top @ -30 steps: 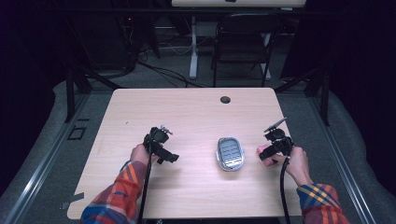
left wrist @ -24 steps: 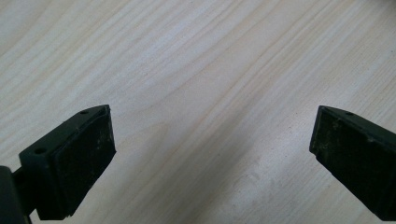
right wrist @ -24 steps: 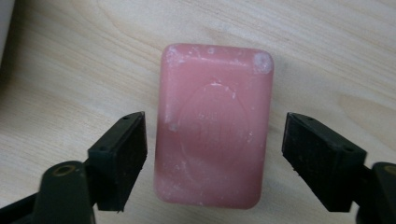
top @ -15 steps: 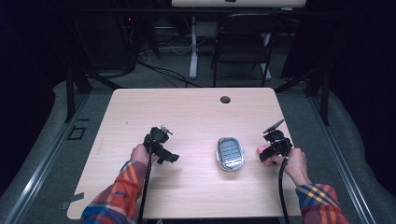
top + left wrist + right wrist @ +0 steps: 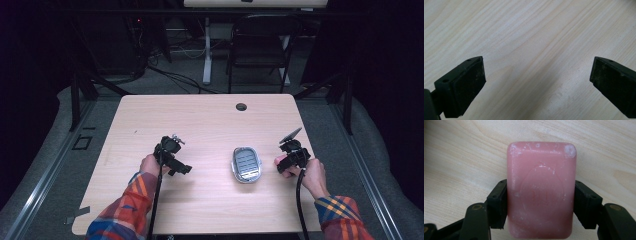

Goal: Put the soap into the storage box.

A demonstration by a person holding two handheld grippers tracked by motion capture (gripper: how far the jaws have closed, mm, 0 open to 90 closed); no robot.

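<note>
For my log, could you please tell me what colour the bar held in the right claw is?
Pink: the rectangular pink soap bar, best seen in the right gripper view.

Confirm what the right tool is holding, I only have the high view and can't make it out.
Observer: A pink soap bar, clamped by its long sides in the right tool.
Operator: Is the left tool carrying anything?
Observer: No. The left tool is wide open with bare wooden table between its pads.
Operator: Any markings on the bar?
Observer: An oval embossed stamp on its top face, with whitish residue at the far corners. The lettering is too faint to read.
</note>
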